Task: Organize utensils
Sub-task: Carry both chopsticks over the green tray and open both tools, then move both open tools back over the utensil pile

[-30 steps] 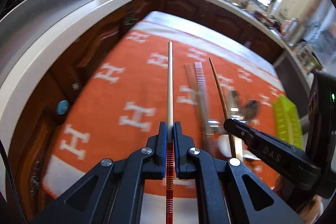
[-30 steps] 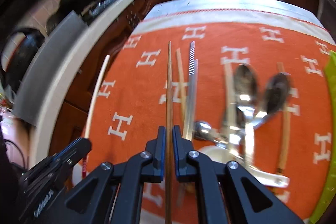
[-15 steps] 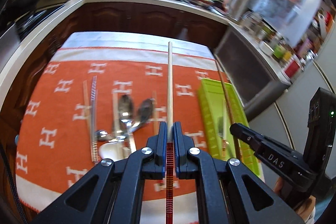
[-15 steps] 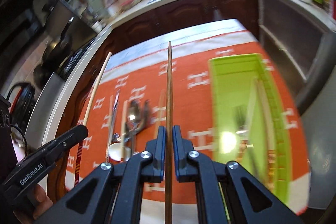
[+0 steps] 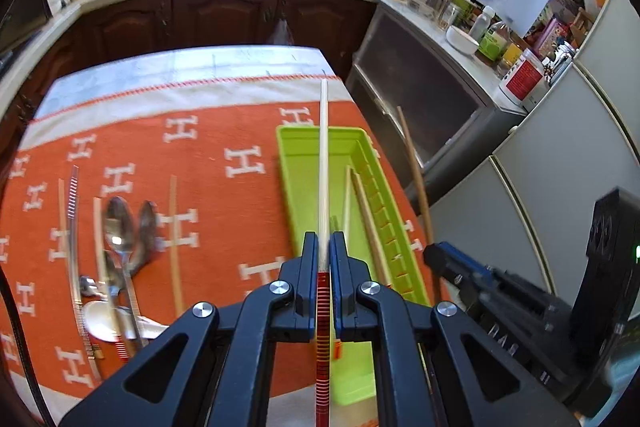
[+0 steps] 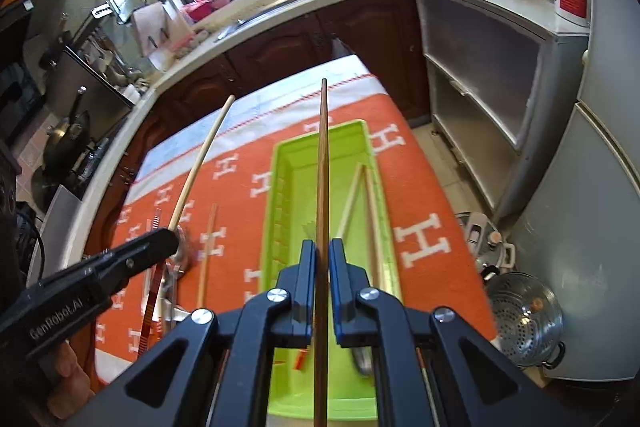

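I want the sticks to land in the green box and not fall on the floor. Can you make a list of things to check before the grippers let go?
1. Left gripper shut on the pale chopstick: ok.
2. Right gripper shut on the brown chopstick: ok.
3. Pale chopstick lines up over the green tray: ok in the left wrist view.
4. Brown chopstick lines up over the tray: ok in the right wrist view; its tip reaches past the far rim.
5. Room in the tray: ok, two chopsticks lie along its right side, the middle is bare.
6. Chopsticks low enough to drop safely: cannot tell.
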`<state>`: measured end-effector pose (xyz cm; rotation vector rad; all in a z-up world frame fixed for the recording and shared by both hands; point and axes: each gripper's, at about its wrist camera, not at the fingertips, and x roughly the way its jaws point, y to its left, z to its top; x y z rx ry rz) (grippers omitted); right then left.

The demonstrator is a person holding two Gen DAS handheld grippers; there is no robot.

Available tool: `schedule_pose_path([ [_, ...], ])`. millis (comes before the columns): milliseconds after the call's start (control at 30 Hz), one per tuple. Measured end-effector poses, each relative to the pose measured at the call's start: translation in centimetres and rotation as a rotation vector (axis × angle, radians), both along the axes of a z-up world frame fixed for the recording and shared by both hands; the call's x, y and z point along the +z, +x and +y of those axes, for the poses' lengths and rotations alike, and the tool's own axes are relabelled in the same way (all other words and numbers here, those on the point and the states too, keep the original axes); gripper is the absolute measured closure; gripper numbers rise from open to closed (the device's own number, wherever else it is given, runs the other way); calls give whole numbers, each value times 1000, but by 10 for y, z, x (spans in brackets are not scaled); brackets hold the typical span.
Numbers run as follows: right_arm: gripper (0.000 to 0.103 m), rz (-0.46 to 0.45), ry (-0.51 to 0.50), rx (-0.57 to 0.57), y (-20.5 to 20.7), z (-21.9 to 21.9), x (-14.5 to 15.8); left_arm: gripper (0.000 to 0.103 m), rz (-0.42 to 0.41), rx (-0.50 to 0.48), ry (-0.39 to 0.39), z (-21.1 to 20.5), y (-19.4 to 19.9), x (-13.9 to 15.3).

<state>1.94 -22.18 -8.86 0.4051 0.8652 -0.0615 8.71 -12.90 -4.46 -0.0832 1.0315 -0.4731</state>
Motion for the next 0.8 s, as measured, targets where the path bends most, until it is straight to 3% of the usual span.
schedule_pose_path([
  [300,96,79,-31,35,8,-5,-27,96,134,-14,4,-35,13,-46],
  [333,96,88,-33,35,9,-6,-30,93,134,-19,19,-38,13,-50],
  [400,95,104,-56,36,10,-5,-34,64,130,-31,45,-41,10,-55],
  [467,95,114,-82,30,10,-5,-38,42,108,-22,59,-40,6,-55],
  [800,95,118,-47,5,4,-12,-43,30,33,0,114,-21,-2,-39],
])
